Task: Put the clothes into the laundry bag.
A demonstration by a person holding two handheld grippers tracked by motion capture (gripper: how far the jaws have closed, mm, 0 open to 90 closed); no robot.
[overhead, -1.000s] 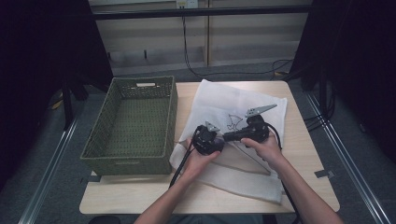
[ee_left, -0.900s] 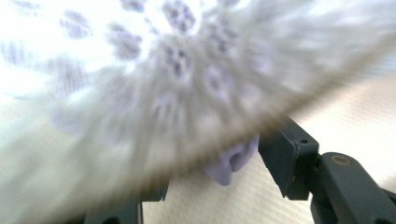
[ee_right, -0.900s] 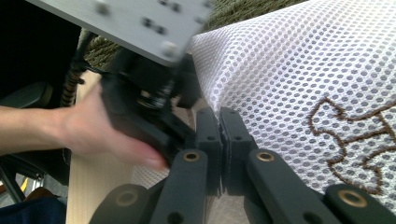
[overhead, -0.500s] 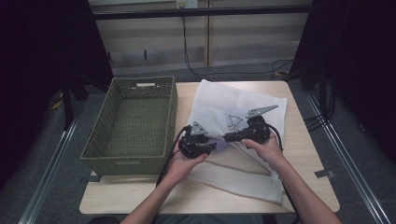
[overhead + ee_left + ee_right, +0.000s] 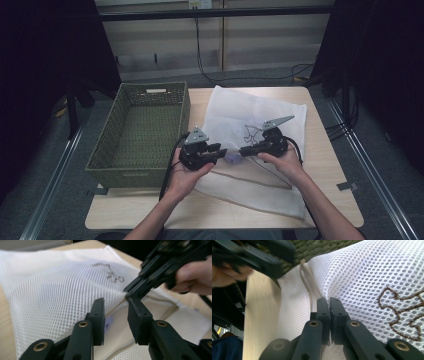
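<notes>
Over mesh bag (image 5: 235, 115), right gripper (image 5: 329, 305) jaws clamp it; left gripper (image 5: 115, 312) jaws closing, apart.

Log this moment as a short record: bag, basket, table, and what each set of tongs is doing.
Bag: white mesh laundry bag with brown embroidery, flat on the table
Basket: green woven rectangular basket, left of the bag
Table: light wooden table
Right tongs: shut on the bag's edge
Left tongs: jaws apart around the bag's edge, have just been closing, pads not pressing
</notes>
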